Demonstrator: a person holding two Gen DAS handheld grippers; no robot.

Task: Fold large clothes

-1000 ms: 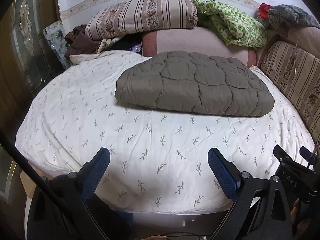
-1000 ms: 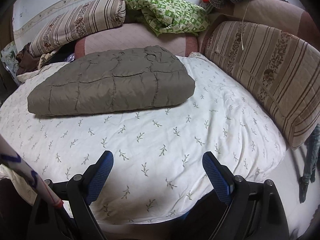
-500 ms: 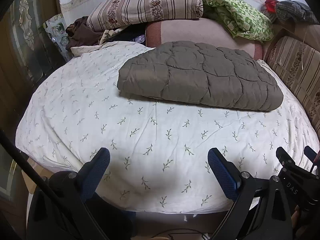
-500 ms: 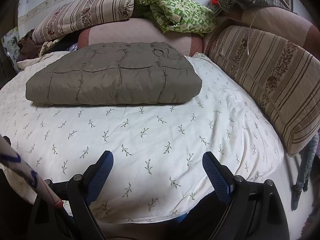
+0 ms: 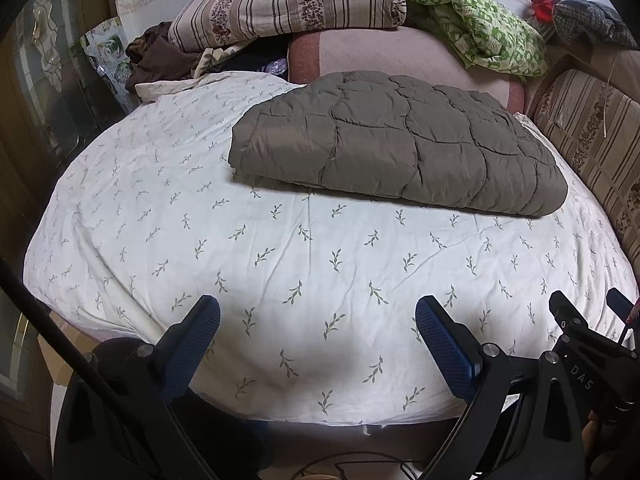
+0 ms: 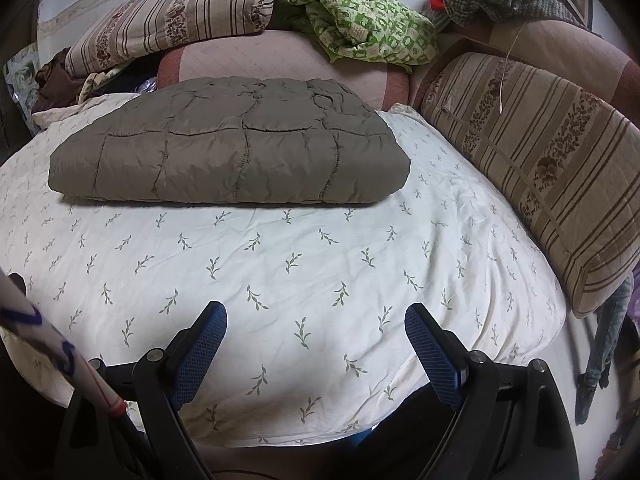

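Olive-grey and quilted, the folded padded garment (image 5: 396,152) (image 6: 228,152) lies flat on the leaf-print sheet (image 5: 280,264) (image 6: 320,264), toward the far side near the pink cushion (image 5: 400,54). Your left gripper (image 5: 318,344) and right gripper (image 6: 316,344) hang over the near edge, both spread wide, holding nothing.

"DAS" on right gripper (image 5: 580,364)

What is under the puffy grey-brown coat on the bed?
The folded coat lies on the white leaf-print sheet. The sheet shows all around its near edge, but whatever lies directly beneath the coat is covered.
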